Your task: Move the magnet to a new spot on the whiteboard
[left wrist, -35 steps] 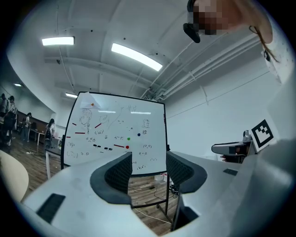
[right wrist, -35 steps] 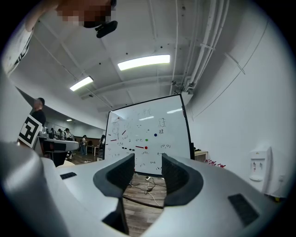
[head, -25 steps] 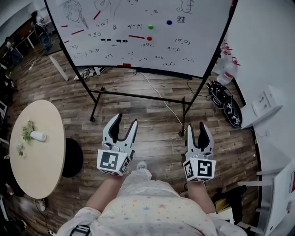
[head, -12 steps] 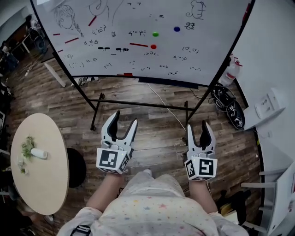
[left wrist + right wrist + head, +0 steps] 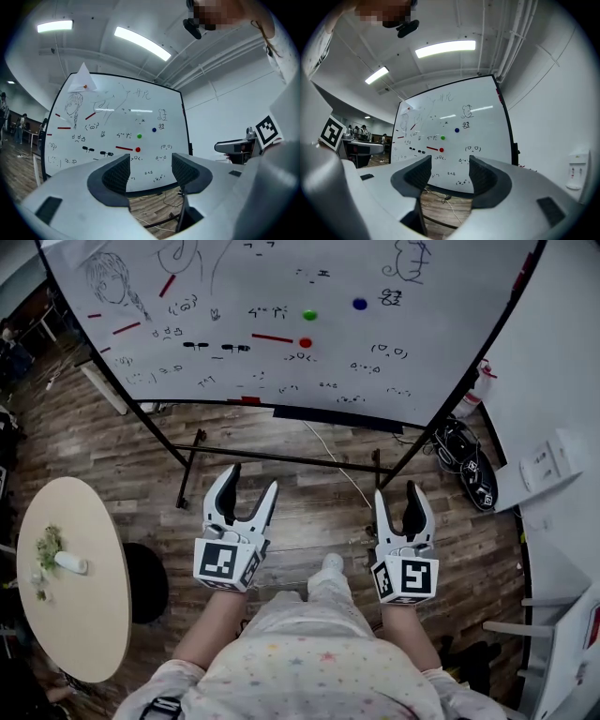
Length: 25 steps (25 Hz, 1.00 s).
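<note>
The red magnet (image 5: 306, 343), green magnet (image 5: 309, 315) and blue magnet (image 5: 360, 304) stick near the middle of the whiteboard (image 5: 169, 352). Well in front of the whiteboard, the left gripper (image 5: 251, 481) has jaws that have just been opening wide, with nothing between them. The right gripper (image 5: 398, 495) also has its jaws apart and empty. Below the whiteboard, a stand bar (image 5: 272, 457) and a cable (image 5: 330, 462) cross the floor (image 5: 141, 474).

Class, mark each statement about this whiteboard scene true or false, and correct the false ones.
1. A green magnet, a blue magnet and a red magnet sit on the whiteboard. True.
2. The left gripper holds the red magnet. False: it is empty. Its jaws, which have just been opening, stand apart, and the red magnet is on the whiteboard.
3. In the head view, the blue magnet is right of the green magnet. True.
4. The right gripper touches the whiteboard. False: it is short of it, over the wooden floor, with its jaws apart and empty.
5. The round table is on the person's right. False: it is on the left.
</note>
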### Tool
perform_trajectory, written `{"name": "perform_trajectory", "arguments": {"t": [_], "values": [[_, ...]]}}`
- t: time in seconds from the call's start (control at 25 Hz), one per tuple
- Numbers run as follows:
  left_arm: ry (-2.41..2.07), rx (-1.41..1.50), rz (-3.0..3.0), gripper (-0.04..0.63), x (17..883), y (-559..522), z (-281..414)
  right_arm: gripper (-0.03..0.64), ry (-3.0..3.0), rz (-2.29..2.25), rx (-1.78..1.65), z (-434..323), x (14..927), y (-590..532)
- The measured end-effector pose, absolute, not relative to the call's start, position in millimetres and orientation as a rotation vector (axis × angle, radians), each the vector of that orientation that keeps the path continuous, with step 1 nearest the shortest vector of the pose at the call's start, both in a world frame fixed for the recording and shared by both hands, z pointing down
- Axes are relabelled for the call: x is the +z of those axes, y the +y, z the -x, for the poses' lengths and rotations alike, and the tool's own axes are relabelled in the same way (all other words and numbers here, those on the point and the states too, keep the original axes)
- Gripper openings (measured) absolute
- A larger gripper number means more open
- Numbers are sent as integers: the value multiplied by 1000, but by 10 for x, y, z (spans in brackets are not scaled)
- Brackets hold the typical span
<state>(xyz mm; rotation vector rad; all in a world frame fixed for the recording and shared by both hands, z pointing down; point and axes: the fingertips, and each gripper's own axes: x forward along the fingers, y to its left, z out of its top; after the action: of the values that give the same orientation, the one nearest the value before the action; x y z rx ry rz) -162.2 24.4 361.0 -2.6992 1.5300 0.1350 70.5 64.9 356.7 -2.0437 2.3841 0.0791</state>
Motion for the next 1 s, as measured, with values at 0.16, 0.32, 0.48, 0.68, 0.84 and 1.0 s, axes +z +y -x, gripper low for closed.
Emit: {"name": "perform_trajectory", "arguments": {"t": [0.16, 0.32, 0.48, 0.68, 0.84, 1.0], "values": [[1564, 143, 2673, 256, 3554, -108, 1404, 235, 2407, 2012, 89, -953, 3513, 238], [1605, 153, 2640, 256, 3507, -476, 1151, 235, 2421, 1983, 119, -1273, 3430, -159], [1628, 149, 2618, 256, 3470, -764, 878, 235, 2422, 1970, 116, -1601, 3387, -473], [1671, 134, 2594, 256, 3485, -1031, 706, 235, 2454, 1932, 93, -1767, 3434, -800], [1700, 113, 2579, 256, 3506, -1231, 715, 235, 2476, 1906, 62, -1741, 3493, -1034], [1689, 113, 2590, 256, 3532, -1528, 732, 235, 2469, 1912, 66, -1706, 3506, -1312]]}}
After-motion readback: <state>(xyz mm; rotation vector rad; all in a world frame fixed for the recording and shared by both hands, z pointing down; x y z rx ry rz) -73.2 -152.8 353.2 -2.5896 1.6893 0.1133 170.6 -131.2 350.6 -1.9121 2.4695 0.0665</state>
